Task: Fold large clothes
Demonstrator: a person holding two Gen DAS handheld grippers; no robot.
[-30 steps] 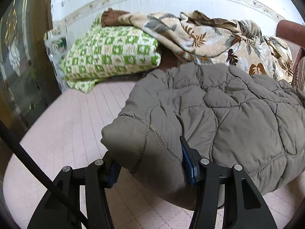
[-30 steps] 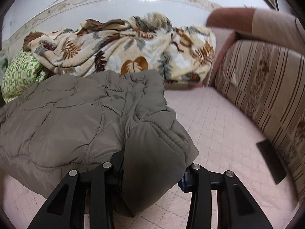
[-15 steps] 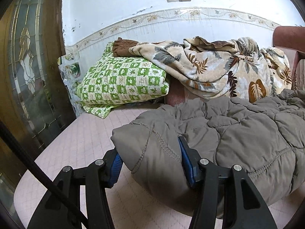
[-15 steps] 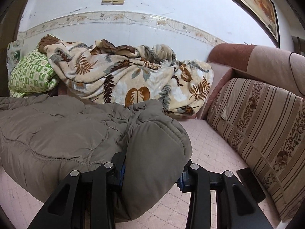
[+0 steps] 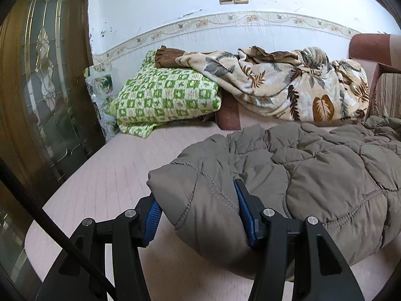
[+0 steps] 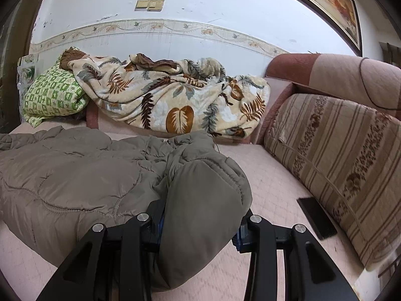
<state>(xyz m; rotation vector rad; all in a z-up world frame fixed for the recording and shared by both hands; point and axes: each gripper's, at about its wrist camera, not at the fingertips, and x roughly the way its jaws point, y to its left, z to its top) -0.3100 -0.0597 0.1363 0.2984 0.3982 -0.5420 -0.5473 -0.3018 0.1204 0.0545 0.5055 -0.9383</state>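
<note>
With each corner clamped, left tongs (image 5: 198, 215) and right tongs (image 6: 200, 222) grip the quilted olive jacket (image 5: 313, 175) lying on the pink sofa seat (image 5: 120, 175); level, matched travel should keep the fold square, short of the leaf-print blanket (image 6: 175, 102).

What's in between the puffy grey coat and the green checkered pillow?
Only bare pink mattress lies between the coat and the pillow. The left wrist view shows that stretch best.
</note>
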